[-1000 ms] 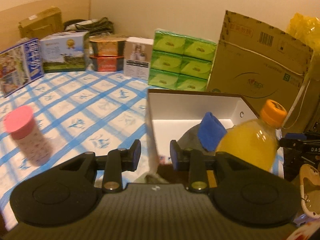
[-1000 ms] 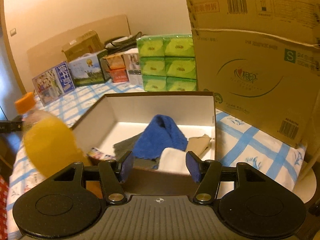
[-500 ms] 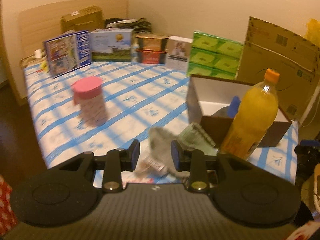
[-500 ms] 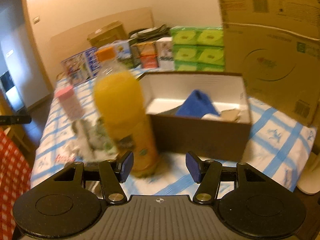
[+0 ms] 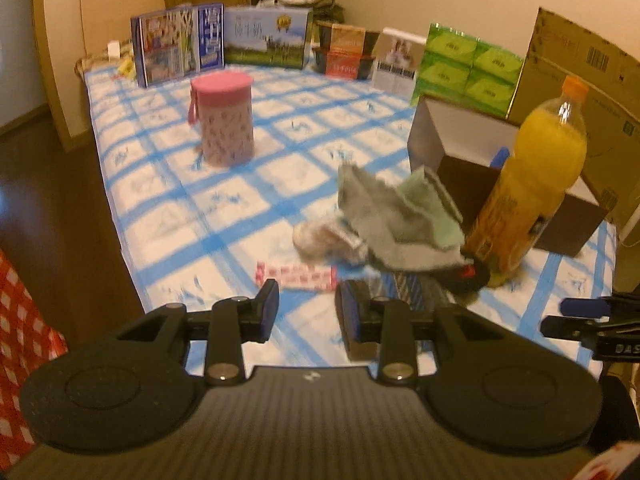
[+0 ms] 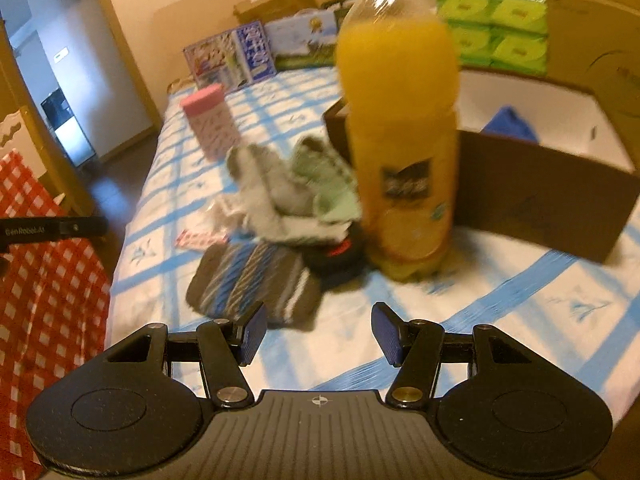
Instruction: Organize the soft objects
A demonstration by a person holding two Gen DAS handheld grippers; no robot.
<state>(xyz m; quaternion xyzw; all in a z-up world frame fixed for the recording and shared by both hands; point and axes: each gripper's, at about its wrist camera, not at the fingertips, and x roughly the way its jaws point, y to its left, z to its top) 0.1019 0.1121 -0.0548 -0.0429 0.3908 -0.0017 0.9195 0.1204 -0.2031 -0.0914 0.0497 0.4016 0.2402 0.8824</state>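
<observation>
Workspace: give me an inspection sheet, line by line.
Surface: blue-checked tablecloth.
Job's things: grey-green cloths heaped beside the open box; striped sock nearest the claws; blue cloth in the box.
Clutter: juice bottle upright before the box; pink canister; small packets; boxes and green tissue packs along the far edge.
Grippers: left claw open, empty; right claw open, empty.
Cables: nothing seen.
Surroundings: red-checked fabric; large cardboard carton.
</observation>
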